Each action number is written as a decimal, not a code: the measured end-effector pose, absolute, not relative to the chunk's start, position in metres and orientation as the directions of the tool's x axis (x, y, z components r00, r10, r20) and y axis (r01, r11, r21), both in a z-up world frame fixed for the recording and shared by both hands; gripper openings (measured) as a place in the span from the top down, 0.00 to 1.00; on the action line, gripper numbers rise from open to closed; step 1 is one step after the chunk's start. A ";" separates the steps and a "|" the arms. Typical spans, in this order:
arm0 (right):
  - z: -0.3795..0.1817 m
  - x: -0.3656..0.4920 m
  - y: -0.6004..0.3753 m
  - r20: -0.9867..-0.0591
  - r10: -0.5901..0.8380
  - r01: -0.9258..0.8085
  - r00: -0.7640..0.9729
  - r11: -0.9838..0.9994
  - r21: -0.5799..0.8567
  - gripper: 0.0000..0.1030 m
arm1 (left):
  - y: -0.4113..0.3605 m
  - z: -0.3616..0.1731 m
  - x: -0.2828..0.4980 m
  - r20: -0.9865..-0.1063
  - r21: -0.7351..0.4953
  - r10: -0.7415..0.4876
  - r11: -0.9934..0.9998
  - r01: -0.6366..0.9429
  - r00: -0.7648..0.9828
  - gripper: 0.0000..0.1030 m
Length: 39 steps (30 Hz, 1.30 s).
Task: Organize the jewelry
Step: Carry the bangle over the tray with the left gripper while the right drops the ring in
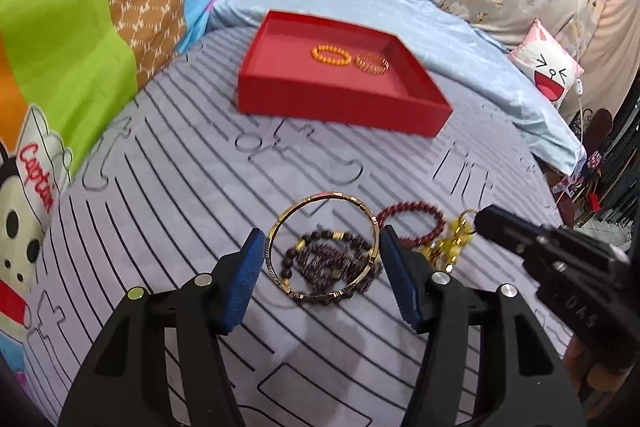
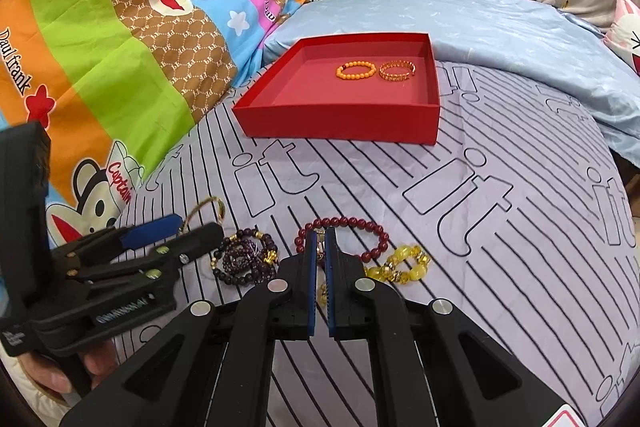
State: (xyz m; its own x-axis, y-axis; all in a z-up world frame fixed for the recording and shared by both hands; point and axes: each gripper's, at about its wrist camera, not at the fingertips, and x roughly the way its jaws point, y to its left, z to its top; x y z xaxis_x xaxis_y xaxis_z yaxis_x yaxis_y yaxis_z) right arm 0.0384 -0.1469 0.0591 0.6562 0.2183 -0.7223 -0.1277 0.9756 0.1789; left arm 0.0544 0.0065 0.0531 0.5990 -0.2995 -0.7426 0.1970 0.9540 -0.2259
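A red tray [image 1: 340, 101] [image 2: 340, 125] on the striped bedsheet holds an orange bead bracelet [image 1: 331, 54] [image 2: 356, 71] and a gold chain bracelet [image 1: 372, 63] [image 2: 397, 71]. My left gripper [image 1: 322, 247] is open, its blue pads on either side of a gold bangle [image 1: 280, 227] that lies over a dark purple bead bracelet [image 1: 320, 257] [image 2: 244, 261]. A dark red bead bracelet [image 1: 412, 223] [image 2: 344, 223] and a yellow bead bracelet [image 1: 454, 241] [image 2: 404, 265] lie to the right. My right gripper [image 2: 320, 247] is shut, its tips over the dark red bracelet with a small gold piece between the pads.
A colourful cartoon quilt [image 2: 100, 47] rises on the left. A light blue blanket [image 2: 500, 27] and floral pillows lie behind the tray. A pink cushion [image 1: 550, 67] sits at the right. The bed edge drops off at the far right.
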 end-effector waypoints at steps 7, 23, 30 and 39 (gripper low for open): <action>0.078 0.055 -0.154 -0.691 0.211 -0.123 0.692 0.977 0.175 0.96 | -0.002 0.085 0.075 -0.701 -0.216 -0.315 0.949 0.230 0.640 0.45; 0.113 0.156 -0.159 -0.638 0.213 -0.134 0.740 0.976 0.171 0.96 | -0.028 0.132 0.178 -0.628 -0.150 -0.300 0.952 0.267 0.718 0.45; 0.096 0.214 -0.165 -0.669 0.213 -0.111 0.712 0.975 0.192 0.96 | -0.034 0.114 0.236 -0.659 -0.153 -0.284 0.957 0.246 0.696 0.45; 0.062 0.274 -0.165 -0.712 0.198 -0.088 0.673 0.978 0.189 0.96 | -0.043 0.073 0.294 -0.717 -0.153 -0.271 0.960 0.233 0.642 0.45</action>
